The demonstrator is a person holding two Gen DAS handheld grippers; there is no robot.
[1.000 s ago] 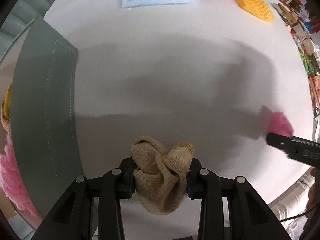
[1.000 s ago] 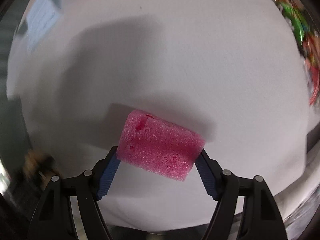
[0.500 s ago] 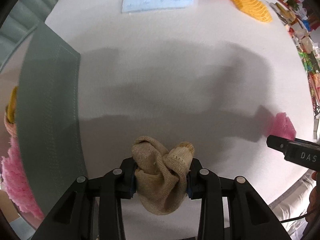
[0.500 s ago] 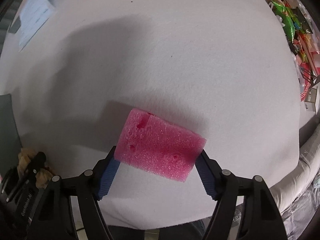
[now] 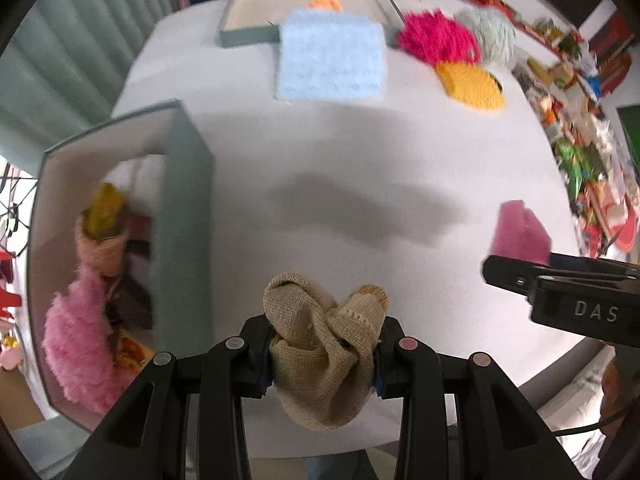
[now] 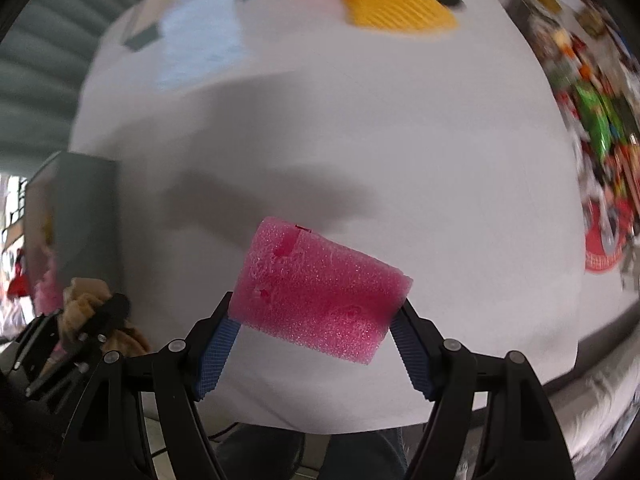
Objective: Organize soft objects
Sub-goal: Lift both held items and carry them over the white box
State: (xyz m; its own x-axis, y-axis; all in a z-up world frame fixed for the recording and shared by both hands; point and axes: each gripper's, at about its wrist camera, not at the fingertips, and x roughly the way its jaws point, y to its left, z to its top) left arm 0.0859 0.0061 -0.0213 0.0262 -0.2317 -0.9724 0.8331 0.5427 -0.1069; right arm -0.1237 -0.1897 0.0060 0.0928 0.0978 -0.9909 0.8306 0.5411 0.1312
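Grey-green box (image 5: 182, 216) at far left contains a fluffy pink item (image 5: 76, 344). Left gripper (image 5: 322, 354) is clamped on a bunched tan knit sock (image 5: 320, 356) above the white table (image 5: 360, 140). Right gripper (image 6: 316, 326) clamps a pink foam block (image 6: 320, 288), held clear of the table.

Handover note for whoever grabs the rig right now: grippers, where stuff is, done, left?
Left gripper: shut on the bunched tan knit sock, held above the white table.
Right gripper: shut on the pink foam block, also off the table.
Done: the grey-green open box at left already holds a fluffy pink piece and others.
Left: both held items unplaced; light blue cloth, magenta fluffy ball, yellow knit pad lie at the far side.
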